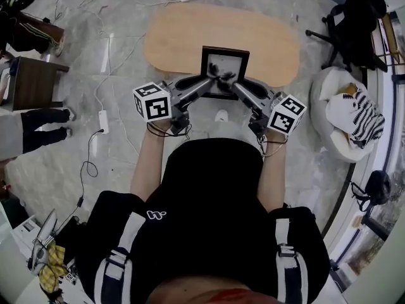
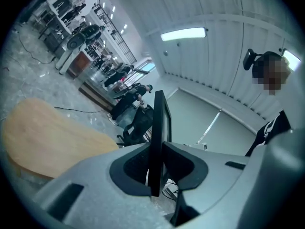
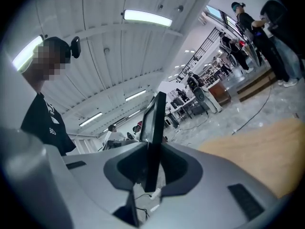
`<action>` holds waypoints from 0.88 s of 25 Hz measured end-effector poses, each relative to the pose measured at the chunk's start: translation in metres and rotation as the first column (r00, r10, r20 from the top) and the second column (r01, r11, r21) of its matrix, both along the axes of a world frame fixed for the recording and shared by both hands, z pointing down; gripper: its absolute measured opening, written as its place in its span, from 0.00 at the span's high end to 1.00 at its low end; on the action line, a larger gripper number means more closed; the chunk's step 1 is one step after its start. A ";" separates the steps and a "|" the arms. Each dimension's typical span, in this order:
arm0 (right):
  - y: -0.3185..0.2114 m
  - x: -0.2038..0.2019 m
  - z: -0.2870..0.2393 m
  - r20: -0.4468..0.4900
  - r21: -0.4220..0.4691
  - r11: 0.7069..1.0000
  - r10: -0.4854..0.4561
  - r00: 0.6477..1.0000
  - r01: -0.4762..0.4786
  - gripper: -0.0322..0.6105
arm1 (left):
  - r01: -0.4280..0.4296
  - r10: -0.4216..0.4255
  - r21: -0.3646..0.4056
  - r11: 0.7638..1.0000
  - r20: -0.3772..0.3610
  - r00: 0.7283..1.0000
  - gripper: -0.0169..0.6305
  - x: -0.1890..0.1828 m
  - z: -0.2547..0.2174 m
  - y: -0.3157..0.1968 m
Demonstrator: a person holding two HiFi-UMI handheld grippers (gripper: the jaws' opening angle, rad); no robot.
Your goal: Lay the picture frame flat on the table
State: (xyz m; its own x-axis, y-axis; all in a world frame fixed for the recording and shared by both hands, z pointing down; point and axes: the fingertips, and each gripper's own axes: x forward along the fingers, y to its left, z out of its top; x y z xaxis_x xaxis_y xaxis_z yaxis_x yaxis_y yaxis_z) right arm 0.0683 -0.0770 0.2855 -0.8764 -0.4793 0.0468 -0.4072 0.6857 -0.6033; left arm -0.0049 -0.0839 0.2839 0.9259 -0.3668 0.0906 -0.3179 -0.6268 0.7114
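Fingers point(image 2: 127, 171) of the left gripper point(image 1: 212, 79) and of the right gripper point(image 1: 232, 82) are clenched on the black picture frame point(image 1: 224, 63) — each pair pinches its thin near rim, which shows edge-on between the pads. The frame is held picture side up, tilted close to level, over the near edge of the oval light-wood table point(image 1: 183, 37) — whether it touches the tabletop cannot be told.

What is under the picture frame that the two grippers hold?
The wooden table, at its near edge, and some grey floor show around the picture frame. The patch directly below is covered by the frame, so whether anything lies there cannot be seen.
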 end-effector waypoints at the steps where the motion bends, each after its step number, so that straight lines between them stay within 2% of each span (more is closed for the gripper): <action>1: -0.016 0.004 -0.001 -0.007 0.003 1.000 -0.008 1.000 0.008 0.83 | 0.007 -0.007 -0.002 1.000 -0.005 1.000 0.86 0.004 -0.001 -0.015; 6: -0.074 0.002 -0.001 -0.026 -0.003 1.000 -0.029 0.999 0.029 0.83 | 0.035 -0.034 -0.014 0.999 0.004 0.999 0.86 0.002 -0.001 -0.071; 10: -0.116 -0.017 0.016 -0.026 -0.049 0.999 0.000 1.000 -0.001 0.83 | 0.044 -0.043 -0.047 0.998 0.024 0.999 0.86 -0.017 0.014 -0.114; 14: -0.143 -0.026 0.052 -0.059 -0.152 0.987 0.050 0.997 -0.058 0.83 | 0.027 -0.025 -0.151 0.988 0.014 1.000 0.86 -0.027 0.053 -0.144; 22: -0.187 0.002 0.151 -0.075 -0.286 0.943 0.152 0.986 -0.167 0.83 | -0.012 0.021 -0.287 0.958 0.029 0.999 0.86 0.001 0.154 -0.194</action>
